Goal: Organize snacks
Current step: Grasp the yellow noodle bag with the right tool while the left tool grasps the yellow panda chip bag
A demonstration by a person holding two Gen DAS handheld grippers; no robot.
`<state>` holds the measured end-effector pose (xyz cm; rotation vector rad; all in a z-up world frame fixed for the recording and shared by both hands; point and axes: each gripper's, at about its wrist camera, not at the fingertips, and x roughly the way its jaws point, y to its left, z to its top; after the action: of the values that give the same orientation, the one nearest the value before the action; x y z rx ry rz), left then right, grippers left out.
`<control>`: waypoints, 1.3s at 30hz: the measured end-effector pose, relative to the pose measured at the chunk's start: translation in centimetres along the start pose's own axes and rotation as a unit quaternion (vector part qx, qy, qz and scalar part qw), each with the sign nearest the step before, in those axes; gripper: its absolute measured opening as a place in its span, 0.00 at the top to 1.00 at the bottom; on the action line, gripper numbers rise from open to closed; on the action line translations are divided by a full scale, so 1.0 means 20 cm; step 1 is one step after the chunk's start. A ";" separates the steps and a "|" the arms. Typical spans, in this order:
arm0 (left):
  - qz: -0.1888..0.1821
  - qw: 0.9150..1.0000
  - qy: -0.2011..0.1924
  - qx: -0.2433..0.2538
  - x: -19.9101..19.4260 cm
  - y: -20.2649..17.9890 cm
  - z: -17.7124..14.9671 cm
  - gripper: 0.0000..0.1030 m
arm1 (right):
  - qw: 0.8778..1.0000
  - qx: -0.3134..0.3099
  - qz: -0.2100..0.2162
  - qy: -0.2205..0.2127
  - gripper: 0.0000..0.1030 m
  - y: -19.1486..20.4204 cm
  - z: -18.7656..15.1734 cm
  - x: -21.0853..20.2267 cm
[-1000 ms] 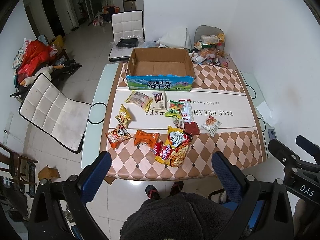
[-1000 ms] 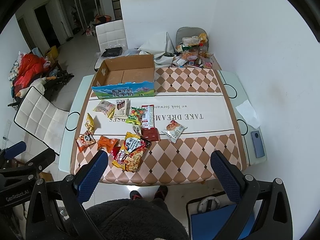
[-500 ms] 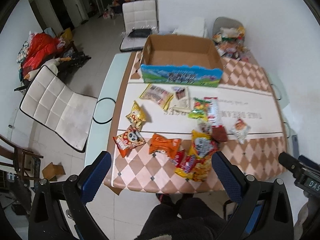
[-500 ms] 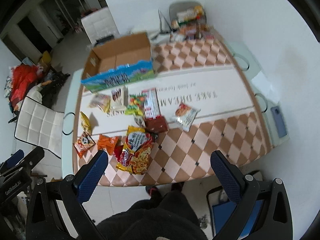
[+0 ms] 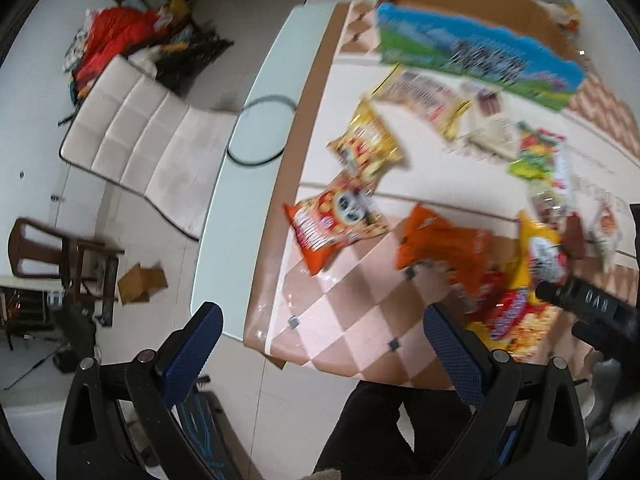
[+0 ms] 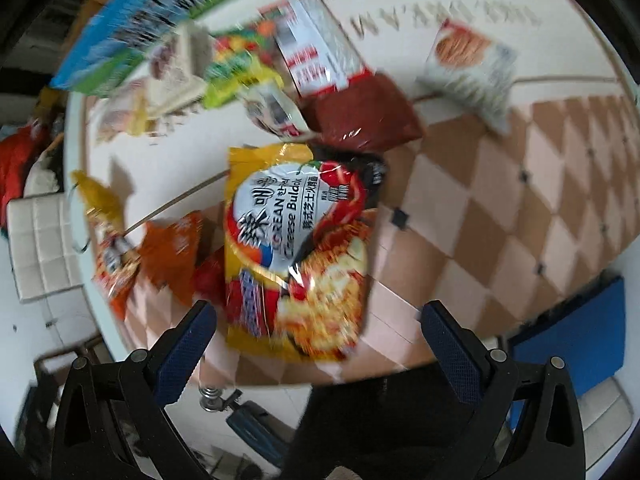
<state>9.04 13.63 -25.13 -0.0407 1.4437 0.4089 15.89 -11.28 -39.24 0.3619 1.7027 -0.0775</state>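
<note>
Both grippers are spread wide and empty. The right gripper (image 6: 318,342) hangs over the yellow noodle packet (image 6: 298,252) lying flat near the table (image 6: 500,208) edge. The left gripper (image 5: 320,354) hangs near the orange panda snack bag (image 5: 334,224). The cardboard box (image 5: 472,46) stands at the far side.

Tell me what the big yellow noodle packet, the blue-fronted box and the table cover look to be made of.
Yellow noodle packet: glossy plastic film, probably; it shows glare streaks and wrinkles.
Blue-fronted box: corrugated cardboard by the look; plain brown inside walls, printed outer face with a duller finish.
Table cover: likely smooth vinyl or oilcloth; the checked print carries a soft sheen, though blur leaves this open.
</note>
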 end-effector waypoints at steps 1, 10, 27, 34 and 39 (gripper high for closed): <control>0.001 1.000 0.008 -0.003 0.03 0.01 0.00 0.00 | 1.000 0.010 0.002 0.005 0.00 0.01 0.01 0.05; -0.041 0.996 0.064 -0.049 0.23 0.11 0.05 0.00 | 0.997 -0.003 -0.074 0.028 0.00 0.21 -0.01 0.35; -0.018 0.973 -0.051 0.225 0.31 -0.11 0.44 0.03 | 0.993 -0.068 -0.093 -0.001 0.14 0.21 -0.09 0.46; -0.037 0.951 -0.031 0.306 0.49 -0.23 0.63 0.03 | 0.989 -0.121 -0.079 -0.012 0.14 0.41 -0.11 0.48; -0.039 0.941 0.002 0.336 0.64 -0.30 0.71 0.03 | 0.987 -0.146 -0.073 -0.002 0.14 0.56 -0.12 0.59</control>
<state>25.33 15.06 -36.80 0.4515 1.5152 -0.1659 15.27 2.35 -48.58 0.0178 1.7044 0.0640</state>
